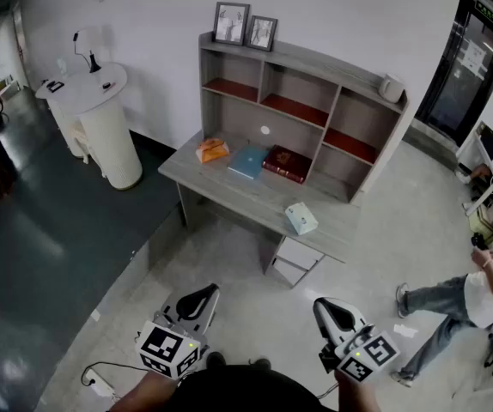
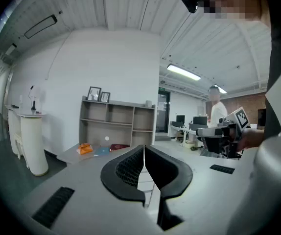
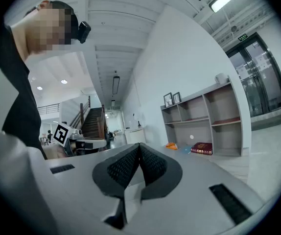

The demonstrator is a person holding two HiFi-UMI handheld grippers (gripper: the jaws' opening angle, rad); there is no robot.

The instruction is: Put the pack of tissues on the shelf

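Lying well beyond right gripper (image 1: 324, 307): tissue pack (image 1: 301, 218)

matt wood-grain shelf (image 1: 315, 61), glossy floor (image 1: 32, 256)

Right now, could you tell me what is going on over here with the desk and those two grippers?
A person stands back from the desk, holding the left gripper and the right gripper low in front, both shut and empty. On the desk lie an orange pack, a blue book, a red book and a pale box, none of them touched. Nothing has gone onto the shelf yet.
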